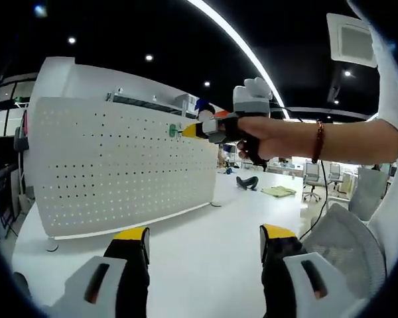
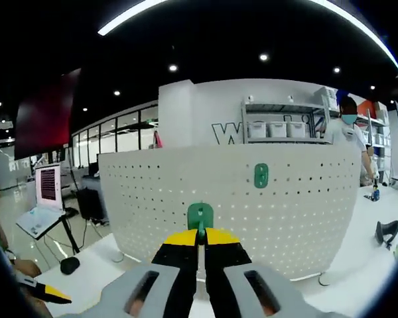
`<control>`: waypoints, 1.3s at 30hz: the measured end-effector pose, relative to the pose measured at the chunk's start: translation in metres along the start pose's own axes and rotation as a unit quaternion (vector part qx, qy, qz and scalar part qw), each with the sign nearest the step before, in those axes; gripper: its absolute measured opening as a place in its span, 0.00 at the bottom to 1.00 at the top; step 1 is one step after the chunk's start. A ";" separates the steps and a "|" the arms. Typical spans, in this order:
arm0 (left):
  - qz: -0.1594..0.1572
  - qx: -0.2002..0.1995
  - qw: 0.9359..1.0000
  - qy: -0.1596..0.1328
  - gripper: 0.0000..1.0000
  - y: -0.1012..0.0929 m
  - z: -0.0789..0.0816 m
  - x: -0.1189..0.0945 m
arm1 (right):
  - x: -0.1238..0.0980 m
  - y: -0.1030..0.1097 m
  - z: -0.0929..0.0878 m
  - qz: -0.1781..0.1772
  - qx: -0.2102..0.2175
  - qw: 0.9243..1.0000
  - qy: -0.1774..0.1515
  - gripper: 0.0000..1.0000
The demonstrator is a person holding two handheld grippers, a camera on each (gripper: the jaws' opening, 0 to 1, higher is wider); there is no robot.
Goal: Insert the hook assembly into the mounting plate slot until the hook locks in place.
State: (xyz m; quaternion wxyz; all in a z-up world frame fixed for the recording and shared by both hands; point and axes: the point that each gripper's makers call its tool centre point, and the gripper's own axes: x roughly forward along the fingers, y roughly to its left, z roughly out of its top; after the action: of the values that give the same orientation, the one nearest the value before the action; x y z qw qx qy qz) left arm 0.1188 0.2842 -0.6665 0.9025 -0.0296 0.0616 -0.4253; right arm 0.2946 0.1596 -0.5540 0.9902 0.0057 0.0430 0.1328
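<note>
A white perforated mounting plate (image 1: 119,165) stands upright on the white table. In the right gripper view my right gripper (image 2: 200,233) is shut on a green hook (image 2: 200,217), held just in front of the plate (image 2: 186,185). A second green hook (image 2: 261,175) sits on the plate, up and to the right. In the left gripper view a hand holds the right gripper (image 1: 194,130) at the plate's upper right, with a green piece (image 1: 173,130) at its yellow tip. My left gripper (image 1: 205,235) hangs open over the table, nothing between its fingers.
A black object (image 2: 387,232) lies on the table at the right. A laptop (image 2: 46,199) and a mouse (image 2: 69,265) are at the left. A person (image 2: 348,126) stands behind the plate by shelves. Office chairs (image 1: 312,175) stand further back.
</note>
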 end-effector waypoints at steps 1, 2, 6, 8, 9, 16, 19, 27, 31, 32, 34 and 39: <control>0.000 -0.007 1.000 -0.003 0.72 0.001 0.001 0.000 | 0.003 -0.002 0.003 -0.002 0.002 1.000 -0.002 0.01; 0.001 -0.005 1.000 -0.004 0.72 0.001 0.001 0.000 | 0.006 -0.004 0.005 -0.004 0.004 1.000 -0.005 0.01; 0.001 -0.002 1.000 0.001 0.73 0.002 0.000 -0.001 | 0.014 -0.009 0.016 -0.014 0.004 1.000 -0.017 0.01; 0.001 -0.002 1.000 0.000 0.73 0.002 0.001 -0.001 | 0.016 -0.012 0.019 -0.024 0.003 1.000 -0.019 0.01; -0.001 -0.004 1.000 -0.002 0.73 0.002 0.001 -0.001 | 0.018 -0.015 0.021 -0.030 0.000 0.999 -0.021 0.01; -0.012 -0.009 1.000 0.001 0.75 -0.001 -0.002 0.001 | 0.028 -0.021 0.029 -0.041 0.006 0.999 -0.030 0.01; -0.016 -0.001 1.000 -0.004 0.78 -0.002 0.000 0.002 | 0.034 -0.023 0.030 -0.043 0.005 0.999 -0.028 0.01; -0.013 -0.003 1.000 0.006 0.79 0.001 -0.005 0.001 | 0.047 -0.035 0.033 -0.055 0.007 0.998 -0.029 0.01; -0.013 -0.004 1.000 0.011 0.79 0.004 -0.007 0.001 | 0.054 -0.038 0.034 -0.058 0.009 0.998 -0.031 0.01; -0.012 -0.002 1.000 0.011 0.79 0.005 -0.007 0.001 | 0.055 -0.038 0.034 -0.059 0.008 0.998 -0.031 0.01; -0.010 -0.002 1.000 0.011 0.79 0.007 -0.007 0.000 | 0.059 -0.039 0.036 -0.060 0.006 0.998 -0.031 0.01; -0.006 -0.003 1.000 0.012 0.79 0.011 -0.008 0.000 | 0.069 -0.041 0.037 -0.060 -0.002 0.998 -0.028 0.01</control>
State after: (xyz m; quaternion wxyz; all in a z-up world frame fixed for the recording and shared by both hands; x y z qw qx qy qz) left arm 0.1263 0.2910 -0.6752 0.8988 -0.0271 0.0736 -0.4313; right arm 0.3748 0.1384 -0.5238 0.9972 0.0047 0.0150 0.0731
